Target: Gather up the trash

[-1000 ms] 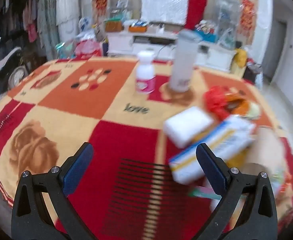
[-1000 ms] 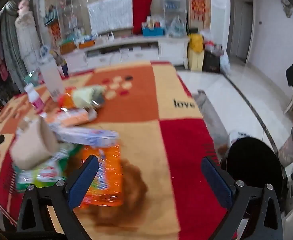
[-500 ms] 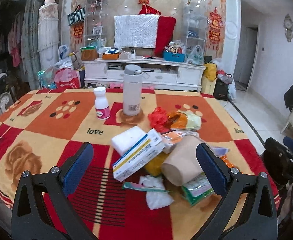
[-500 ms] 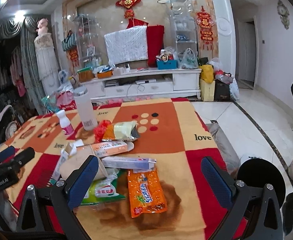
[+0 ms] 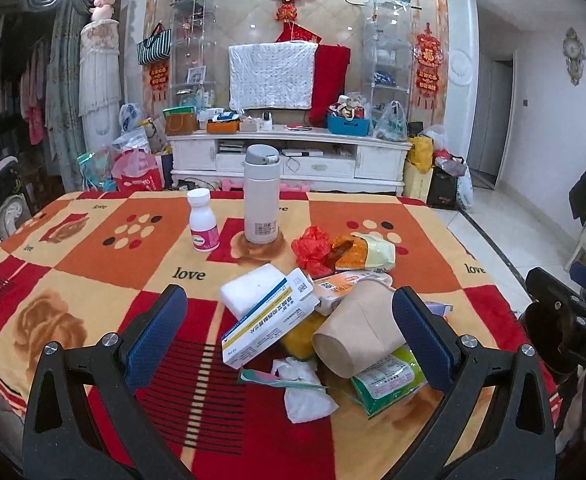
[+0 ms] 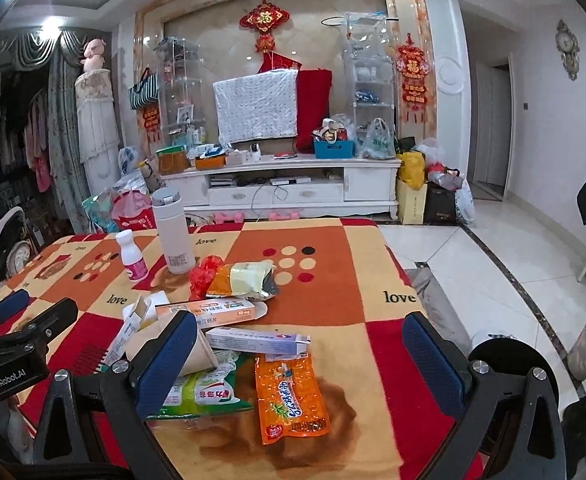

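Note:
Trash lies heaped on the patterned tablecloth (image 5: pixel 93 252): a tan paper cup (image 5: pixel 357 336) on its side, a white and blue medicine box (image 5: pixel 269 324), a crumpled tissue (image 5: pixel 305 392), a green wrapper (image 5: pixel 389 380), a red crumpled bag (image 5: pixel 313 246). In the right wrist view an orange snack packet (image 6: pixel 289 392) and a long toothpaste box (image 6: pixel 257 340) lie near the front. My left gripper (image 5: pixel 289 324) hangs open above the near edge, short of the cup and box. My right gripper (image 6: pixel 297 356) is open too, over the orange packet, holding nothing.
A white thermos (image 5: pixel 261 194) and a pink-labelled pill bottle (image 5: pixel 203 220) stand upright behind the heap. A black round bin (image 6: pixel 513 364) sits on the floor to the table's right. A white TV cabinet (image 5: pixel 289 160) lines the far wall.
Both grippers have drawn back and levelled, so the whole table and room came into view, and the blur has gone. Nothing was grasped; the trash lies as before.

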`<act>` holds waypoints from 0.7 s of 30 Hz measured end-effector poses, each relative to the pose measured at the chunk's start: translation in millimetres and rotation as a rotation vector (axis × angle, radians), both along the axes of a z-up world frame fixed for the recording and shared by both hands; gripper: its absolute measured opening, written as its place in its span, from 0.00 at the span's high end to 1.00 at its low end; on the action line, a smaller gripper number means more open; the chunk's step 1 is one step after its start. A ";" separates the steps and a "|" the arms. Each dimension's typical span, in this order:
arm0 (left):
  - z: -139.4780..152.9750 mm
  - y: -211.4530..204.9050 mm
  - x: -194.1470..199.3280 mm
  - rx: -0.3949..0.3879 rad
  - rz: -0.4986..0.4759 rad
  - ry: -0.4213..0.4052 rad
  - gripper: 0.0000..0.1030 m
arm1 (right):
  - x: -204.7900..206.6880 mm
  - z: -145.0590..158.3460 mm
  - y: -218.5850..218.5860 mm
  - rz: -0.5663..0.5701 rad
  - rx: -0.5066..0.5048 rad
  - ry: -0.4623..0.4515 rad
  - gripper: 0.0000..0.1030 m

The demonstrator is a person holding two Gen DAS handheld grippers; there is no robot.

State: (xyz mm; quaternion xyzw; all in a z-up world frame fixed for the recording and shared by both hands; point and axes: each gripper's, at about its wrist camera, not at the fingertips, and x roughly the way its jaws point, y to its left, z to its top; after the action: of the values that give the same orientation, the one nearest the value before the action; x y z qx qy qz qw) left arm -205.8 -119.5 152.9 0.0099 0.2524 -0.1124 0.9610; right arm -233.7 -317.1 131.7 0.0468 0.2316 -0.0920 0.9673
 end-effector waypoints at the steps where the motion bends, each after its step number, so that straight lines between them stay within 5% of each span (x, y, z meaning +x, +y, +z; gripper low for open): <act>1: -0.7 -0.4 0.3 0.001 0.002 0.002 0.01 | 0.2 -0.7 -0.3 -0.001 -0.002 0.002 0.01; 21: -3.4 1.3 2.6 -0.018 0.020 -0.005 0.01 | 6.5 -5.6 -1.7 -0.013 -0.002 0.022 0.01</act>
State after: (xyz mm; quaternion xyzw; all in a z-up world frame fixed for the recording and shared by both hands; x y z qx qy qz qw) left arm -203.2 -118.2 149.5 -0.0010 0.2491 -0.1050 0.9628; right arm -227.3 -318.8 126.0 0.0464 0.2420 -0.0991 0.9641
